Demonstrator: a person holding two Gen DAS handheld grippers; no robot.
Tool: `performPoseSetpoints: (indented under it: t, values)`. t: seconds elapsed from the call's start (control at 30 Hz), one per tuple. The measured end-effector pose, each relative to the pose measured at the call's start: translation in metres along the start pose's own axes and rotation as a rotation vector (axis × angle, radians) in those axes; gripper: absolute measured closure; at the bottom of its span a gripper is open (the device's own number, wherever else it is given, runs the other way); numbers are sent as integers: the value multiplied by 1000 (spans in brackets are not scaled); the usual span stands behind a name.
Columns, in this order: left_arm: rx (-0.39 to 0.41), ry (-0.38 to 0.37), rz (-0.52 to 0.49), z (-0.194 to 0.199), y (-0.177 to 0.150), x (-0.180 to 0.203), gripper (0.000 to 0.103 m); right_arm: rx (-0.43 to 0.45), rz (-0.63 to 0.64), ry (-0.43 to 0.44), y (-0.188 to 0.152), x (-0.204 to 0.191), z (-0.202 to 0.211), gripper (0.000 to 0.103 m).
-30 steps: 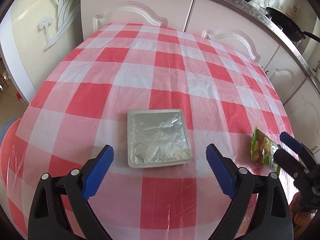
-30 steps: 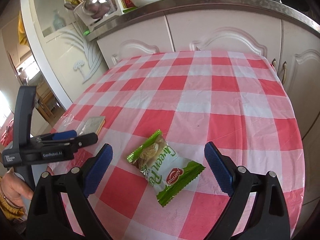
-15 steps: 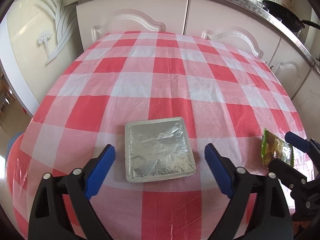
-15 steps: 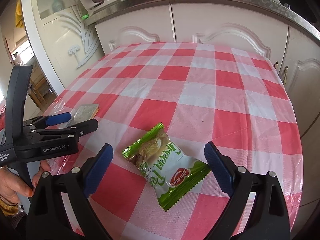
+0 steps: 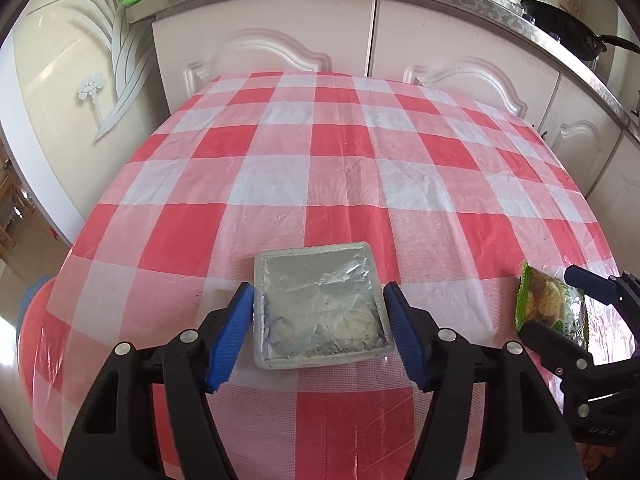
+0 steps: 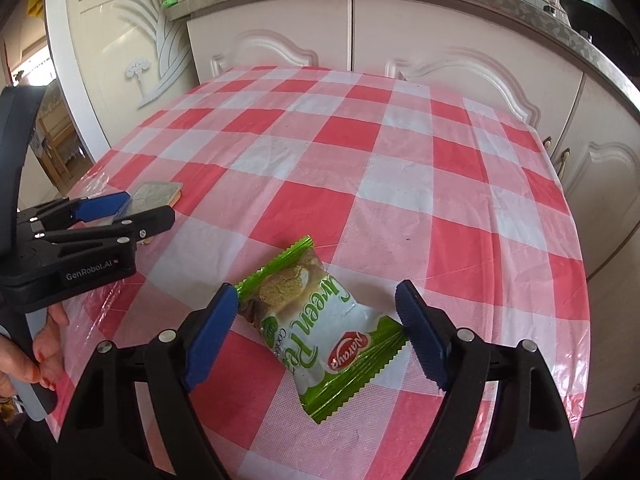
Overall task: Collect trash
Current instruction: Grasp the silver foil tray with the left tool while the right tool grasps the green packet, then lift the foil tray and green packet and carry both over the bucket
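Left wrist view showed the left gripper (image 5: 320, 336) closing, its blue pads flanking the foil-topped tray (image 5: 320, 306) at lower centre; right gripper (image 6: 316, 338) was closing around the green snack packet (image 6: 320, 328), not yet pinched.

Both wrist views are bright with soft daylight, strongest from the left side of each picture. The plastic checked cloth (image 5: 344, 184) on the desk shows pale glare patches and shiny wrinkles near the desk's right edge. The foil-topped tray (image 5: 320, 304) reflects dull grey light. Shadows are faint. Fisheye distortion bends the cabinets (image 6: 360, 36) and darkens the corners. Focus is sharp throughout.
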State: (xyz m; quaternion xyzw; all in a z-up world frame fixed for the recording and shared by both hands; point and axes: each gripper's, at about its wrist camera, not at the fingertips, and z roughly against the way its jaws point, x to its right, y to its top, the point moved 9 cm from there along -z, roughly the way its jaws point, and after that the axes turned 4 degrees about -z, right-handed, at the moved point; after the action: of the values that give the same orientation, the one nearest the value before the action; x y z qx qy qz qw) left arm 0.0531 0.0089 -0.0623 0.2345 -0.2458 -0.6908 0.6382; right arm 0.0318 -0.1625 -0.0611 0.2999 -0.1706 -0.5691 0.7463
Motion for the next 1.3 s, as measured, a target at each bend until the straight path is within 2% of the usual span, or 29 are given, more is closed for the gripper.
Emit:
performPoseSetpoints:
  t: [0.2,0.4,0.57,0.63,0.83,1.1,1.3]
  values:
    - [10,-28,19,2,-1,-4,38,-40,47,-9,-4,-7,-7,13]
    - [14,-48,46,3,0,-13,38,-40,52,-4,-3,-9,-8,14]
    - [18,-64,71,6,0,-25,38,-28,48,-9,1,-8,-9,25]
    - [23,-69,78,8,0,-31,38,-15,45,-11,4,-9,-9,37]
    - [39,-74,100,13,0,-48,38,6,30,-7,11,-12,-10,53]
    - [56,-81,134,21,-4,-75,38,66,-39,53,24,-20,-5,56]
    - [69,-72,161,29,-8,-98,38,125,-55,103,38,-44,5,56]
